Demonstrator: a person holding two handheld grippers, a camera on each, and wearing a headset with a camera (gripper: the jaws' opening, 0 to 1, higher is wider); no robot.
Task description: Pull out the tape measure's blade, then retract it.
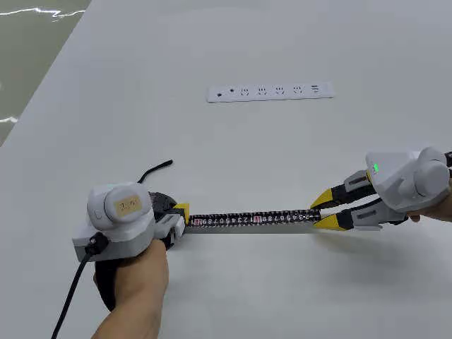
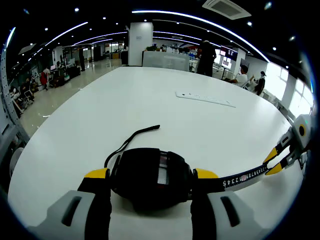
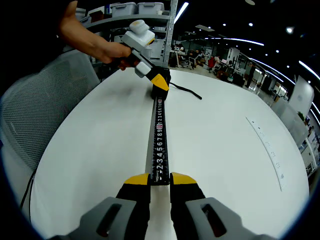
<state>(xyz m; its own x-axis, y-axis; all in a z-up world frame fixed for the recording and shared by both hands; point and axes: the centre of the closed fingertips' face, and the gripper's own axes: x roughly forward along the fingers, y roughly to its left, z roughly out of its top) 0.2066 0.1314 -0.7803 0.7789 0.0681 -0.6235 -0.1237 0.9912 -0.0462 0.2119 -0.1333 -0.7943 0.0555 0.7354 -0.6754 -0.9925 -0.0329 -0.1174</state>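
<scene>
Spotter: Table [image 1: 296, 42] first. It is smooth and white, so nothing on it would brake the tape measure. Take the power strip [image 1: 270, 92] as your marker: all the work lies on your side of it, well apart from it.

Operator: And the blade?

Spotter: The blade [image 1: 251, 219] stretches roughly parallel to the power strip, low over the surface, numbers up. Let your hands drift together and it can buckle. Twist one wrist and it can kink.

Operator: The case?

Spotter: The case [image 1: 161, 203] sits on your side of the strip's left end, clamped between the jaws of your left gripper [image 2: 151, 175], which press on its two sides. The shell is rounded, so I judge that a hard tug could roll it out of that grip.

Operator: My other hand?

Spotter: Your right gripper [image 3: 160, 180], on your side of the strip's right end, is pinched closed on the blade's tip. That is the likeliest failure. If the thin steel slips, the spring may whip it back toward the case, so feed it in slowly.

Operator: Anything smaller?

Spotter: The wrist strap [image 2: 142, 131] trails from the case toward the power strip. It looks clear of the blade's slot, but watch it.
</scene>
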